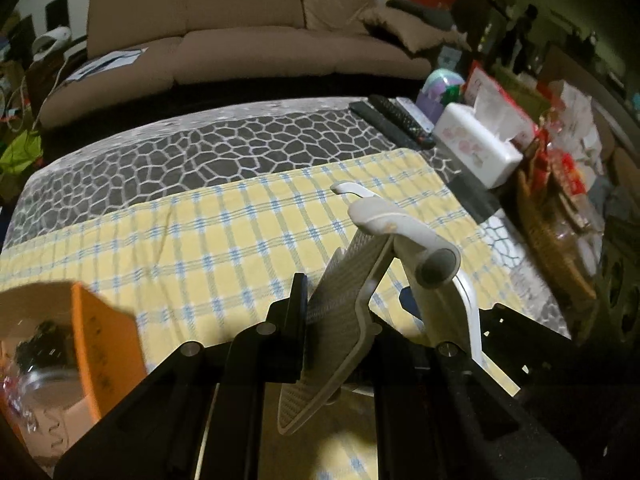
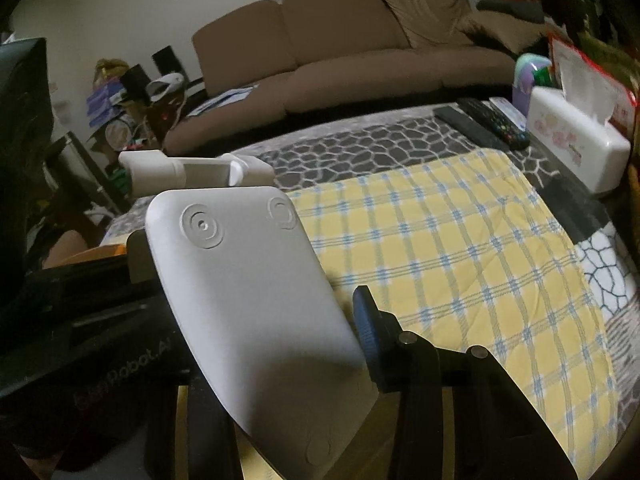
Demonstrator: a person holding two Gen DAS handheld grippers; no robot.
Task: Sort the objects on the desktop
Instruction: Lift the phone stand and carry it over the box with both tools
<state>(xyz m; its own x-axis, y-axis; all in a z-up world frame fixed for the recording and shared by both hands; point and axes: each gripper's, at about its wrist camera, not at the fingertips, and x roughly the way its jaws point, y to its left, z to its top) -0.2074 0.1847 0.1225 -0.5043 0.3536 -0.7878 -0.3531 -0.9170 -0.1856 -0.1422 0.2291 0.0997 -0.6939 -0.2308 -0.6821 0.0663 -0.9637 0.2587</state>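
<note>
Grip, left: left gripper (image 1: 340,312) is clenched on the ribbed plate of the white folding stand (image 1: 400,224); the near finger presses flat on the plate, the far finger is hidden behind it.
Grip, right: right gripper (image 2: 252,288) has the stand's smooth plate between its fingers. The blue pad sits just beside the plate edge. Cannot tell whether the pads press.
Stand, place: lifted clear above the near part of the checked cloth (image 1: 200,240), no part resting on it.
Stand, long axis: runs from the fingers away toward the cloth's far edge, tilted upward, with the hinge tube and hook at the far, high end.
Key relation: orange box (image 1: 108,332) lies just off the cloth's near left corner, to the left of the held stand. The left hand is the nearer one. Judgement: if the stand is to go there, it must swing left and come down.
Box contents: dark and clear items, too blurred to name.
Beyond the cloth's far edge: pebble-pattern table cover (image 1: 180,152).
Off the cloth's far right corner: dark remotes (image 2: 496,124), tissue box (image 1: 476,148).
Farthest past the cloth: sofa (image 1: 240,40).
Count: stand 1; orange box 1; cloth 1; dark remotes 2; tissue box 1; sofa 1.
</note>
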